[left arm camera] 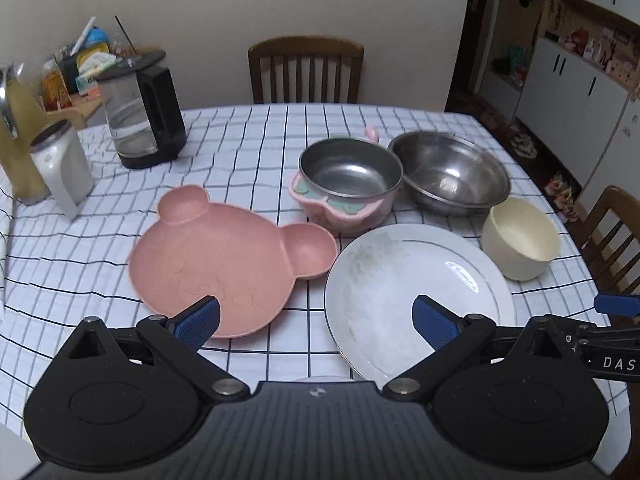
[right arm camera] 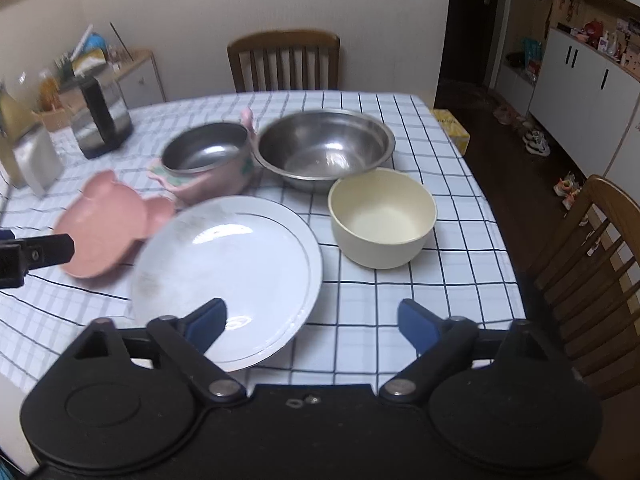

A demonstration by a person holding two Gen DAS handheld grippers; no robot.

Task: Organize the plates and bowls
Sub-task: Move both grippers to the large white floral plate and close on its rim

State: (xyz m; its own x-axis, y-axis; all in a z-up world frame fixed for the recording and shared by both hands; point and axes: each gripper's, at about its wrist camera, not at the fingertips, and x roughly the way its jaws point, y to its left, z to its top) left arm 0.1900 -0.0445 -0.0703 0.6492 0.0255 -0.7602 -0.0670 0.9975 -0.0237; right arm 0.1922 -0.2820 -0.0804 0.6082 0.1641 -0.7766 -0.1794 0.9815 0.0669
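Nearest the cameras, the white plate lies flat on the checked tablecloth, under and ahead of both tools. Left gripper has its fingers apart, holding nothing, one pad over the pink bear plate, the other over the white plate. Right gripper is likewise spread and empty, the white plate's near rim between its fingers. Beyond sit the cream bowl, steel bowl and pink-cased bowl. I judge the right gripper nearer the cream bowl
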